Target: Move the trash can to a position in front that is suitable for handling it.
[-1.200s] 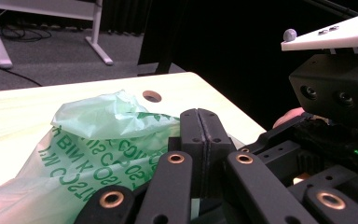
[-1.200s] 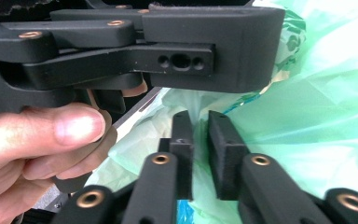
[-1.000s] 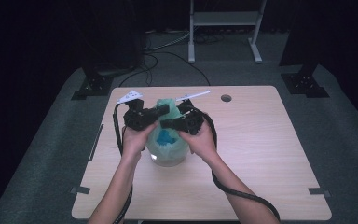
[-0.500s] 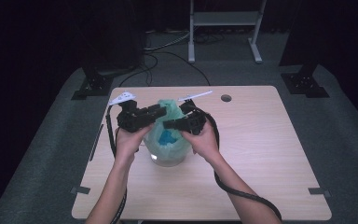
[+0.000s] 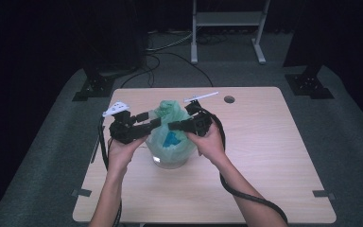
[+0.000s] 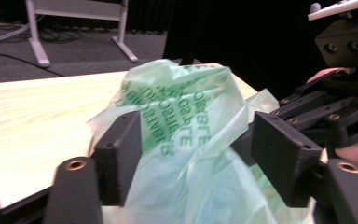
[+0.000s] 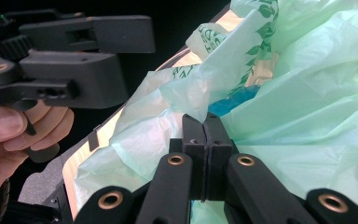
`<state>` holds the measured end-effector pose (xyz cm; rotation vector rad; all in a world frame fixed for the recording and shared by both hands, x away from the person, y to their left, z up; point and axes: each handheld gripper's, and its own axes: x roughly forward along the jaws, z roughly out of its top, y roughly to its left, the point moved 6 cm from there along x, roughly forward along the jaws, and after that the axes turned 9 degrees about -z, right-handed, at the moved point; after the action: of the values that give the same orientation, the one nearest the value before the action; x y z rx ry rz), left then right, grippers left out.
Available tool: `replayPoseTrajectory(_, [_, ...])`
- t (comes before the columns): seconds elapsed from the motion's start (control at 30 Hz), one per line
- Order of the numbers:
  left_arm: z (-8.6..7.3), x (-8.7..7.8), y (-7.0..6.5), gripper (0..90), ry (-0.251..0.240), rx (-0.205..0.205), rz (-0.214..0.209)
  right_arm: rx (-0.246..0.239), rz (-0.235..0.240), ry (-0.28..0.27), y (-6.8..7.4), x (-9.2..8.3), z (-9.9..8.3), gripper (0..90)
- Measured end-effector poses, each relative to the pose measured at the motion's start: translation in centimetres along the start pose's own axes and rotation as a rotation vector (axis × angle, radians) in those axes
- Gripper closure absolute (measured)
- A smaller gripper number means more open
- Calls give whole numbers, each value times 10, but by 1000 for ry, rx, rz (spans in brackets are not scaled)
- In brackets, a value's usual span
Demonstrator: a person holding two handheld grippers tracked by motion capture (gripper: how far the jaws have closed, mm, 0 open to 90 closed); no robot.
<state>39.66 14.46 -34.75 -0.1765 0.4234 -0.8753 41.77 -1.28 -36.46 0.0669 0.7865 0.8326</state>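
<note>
Pale green, thin and crinkly, a translucent plastic bag printed with darker green lettering sits a little left of the middle of the light wooden table, with something bright blue showing through its middle. From the high view, the black two-jaw left gripper comes at the bag from nine o'clock, its jaws reaching the bag's upper edge, while the black right gripper meets it from three o'clock. A person's left hand and right hand hold them, forearms entering from six o'clock. A black cable trails along the right forearm. A small dark round hole lies in the tabletop toward one o'clock of the bag.

In the left gripper view, the left gripper stands wide apart, its two jaws on either side of a raised fold of the bag without pressing it. The right gripper's black body is at three o'clock, just beside the bag.

In the right gripper view, the right gripper has its jaws pressed together, pinching a peak of the green film at their tips. The blue thing shows just beyond, at one o'clock. The left gripper and the fingers holding it sit at nine to ten o'clock.
</note>
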Motion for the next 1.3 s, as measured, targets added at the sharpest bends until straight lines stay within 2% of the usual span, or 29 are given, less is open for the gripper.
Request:
replayPoseTrajectory(0.07, [-3, -5, 1, 294, -4, 4, 17, 3, 2, 1, 0, 0, 0, 900])
replayPoseTrajectory(0.1, [-7, -10, 3, 283, -3, 9, 41, 3, 3, 0, 1, -1, 1, 900])
replayPoseTrajectory(0.23, [-15, -17, 6, 269, -20, 0, 57, 3, 3, -3, 1, -1, 2, 900])
replayPoseTrajectory(0.37, [-21, -23, 11, 217, -19, -7, 96, 3, 0, -6, 2, -2, 4, 900])
replayPoseTrajectory(0.57, [-27, -26, 14, 175, -10, -6, 103, 8, 1, -21, 4, -8, 10, 900])
replayPoseTrajectory(0.83, [-28, -33, 16, 175, -10, -3, 112, 17, 6, -40, 4, -16, 14, 900])
replayPoseTrajectory(1.3, [-32, -35, 20, 174, -9, -24, 94, 38, 6, -81, 3, -34, 26, 900])
